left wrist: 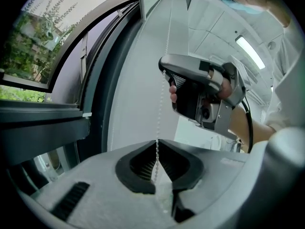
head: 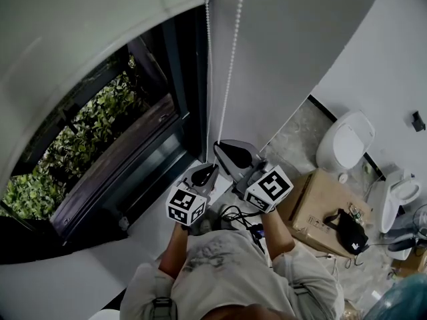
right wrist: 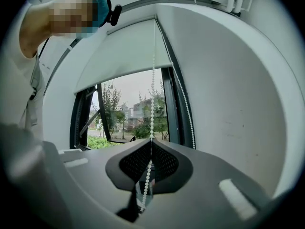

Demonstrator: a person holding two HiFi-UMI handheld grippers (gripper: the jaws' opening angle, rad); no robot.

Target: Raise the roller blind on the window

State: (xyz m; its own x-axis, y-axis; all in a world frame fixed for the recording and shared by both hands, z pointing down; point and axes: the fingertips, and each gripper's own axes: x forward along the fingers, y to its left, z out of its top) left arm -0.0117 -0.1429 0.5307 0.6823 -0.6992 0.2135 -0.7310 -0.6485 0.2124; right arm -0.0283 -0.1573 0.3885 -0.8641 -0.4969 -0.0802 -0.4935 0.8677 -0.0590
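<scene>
A white bead chain (right wrist: 152, 94) ran between black textured pads (right wrist: 136, 165). Beyond the jaws, the roller blind (right wrist: 126, 56) was pale grey, the foliage (right wrist: 143, 128) green.

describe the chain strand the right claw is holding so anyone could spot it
Find the dark window frame at the right edge of the half-raised roller blind. Two white beaded strands hang beside it. The slanted strand is the one farther from the glass, leaning down into the right claw; the straight strand hugs the frame down to the left claw.
</scene>
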